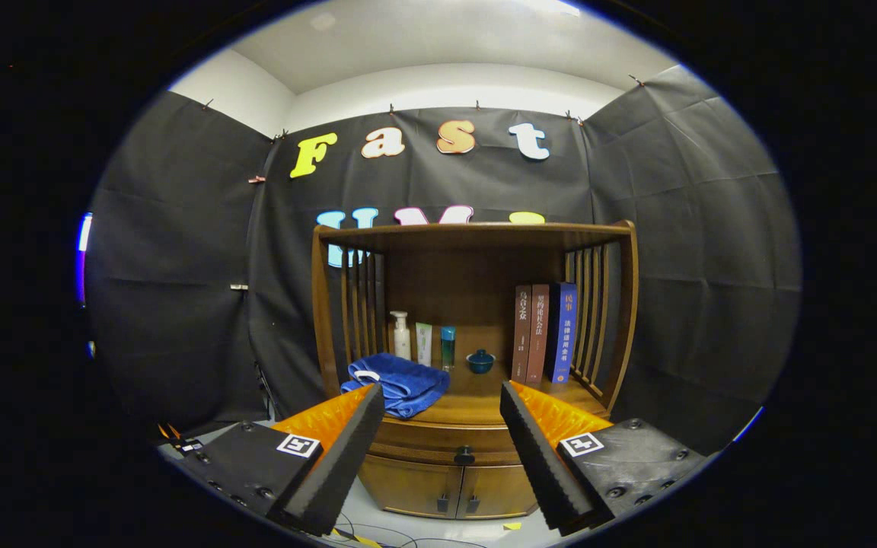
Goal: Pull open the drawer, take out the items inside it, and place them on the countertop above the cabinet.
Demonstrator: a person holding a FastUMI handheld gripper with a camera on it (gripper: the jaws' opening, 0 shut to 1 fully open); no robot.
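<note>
Gripper (442,449) jaws spread wide and empty, aimed at the closed drawer (446,440) whose knob (464,455) sits low centre between them, below the bench (476,399) holding towel (400,384) and books (545,333).

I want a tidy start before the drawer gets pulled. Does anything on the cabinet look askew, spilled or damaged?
Nothing looks spilled or damaged. The blue towel hangs slightly over the countertop's front edge; bottles, small bowl and books stand upright. The drawer is shut, and the claw is open ahead of it.
</note>
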